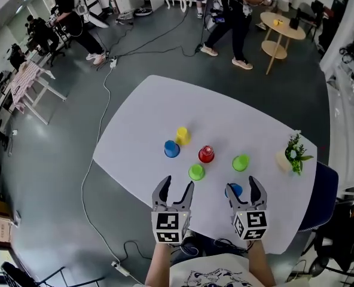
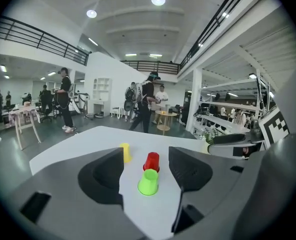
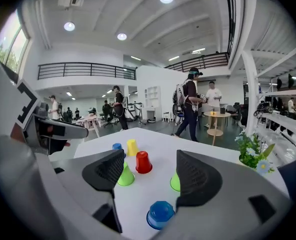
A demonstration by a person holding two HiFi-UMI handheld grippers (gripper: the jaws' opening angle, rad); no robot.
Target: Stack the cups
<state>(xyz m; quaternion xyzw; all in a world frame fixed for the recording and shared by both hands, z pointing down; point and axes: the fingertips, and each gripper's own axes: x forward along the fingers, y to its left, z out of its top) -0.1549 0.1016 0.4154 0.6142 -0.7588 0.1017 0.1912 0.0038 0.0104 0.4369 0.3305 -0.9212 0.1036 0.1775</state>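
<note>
Six upturned cups stand on the white table (image 1: 141,112): yellow (image 1: 182,136), blue (image 1: 171,149), red (image 1: 206,154), green (image 1: 196,172), a second green (image 1: 240,162) and a second blue (image 1: 234,190). My left gripper (image 1: 176,185) is open near the front edge, with the green cup (image 2: 148,182) just ahead of its jaws and the red cup (image 2: 152,161) behind that. My right gripper (image 1: 244,187) is open too. The near blue cup (image 3: 161,214) sits low between its jaws, and the pads stand apart from it.
A small potted plant (image 1: 293,154) stands at the table's right edge. A dark chair (image 1: 320,199) is tucked in at the right corner. Cables run over the grey floor at the left. Several people and a round wooden table (image 1: 283,27) are far behind.
</note>
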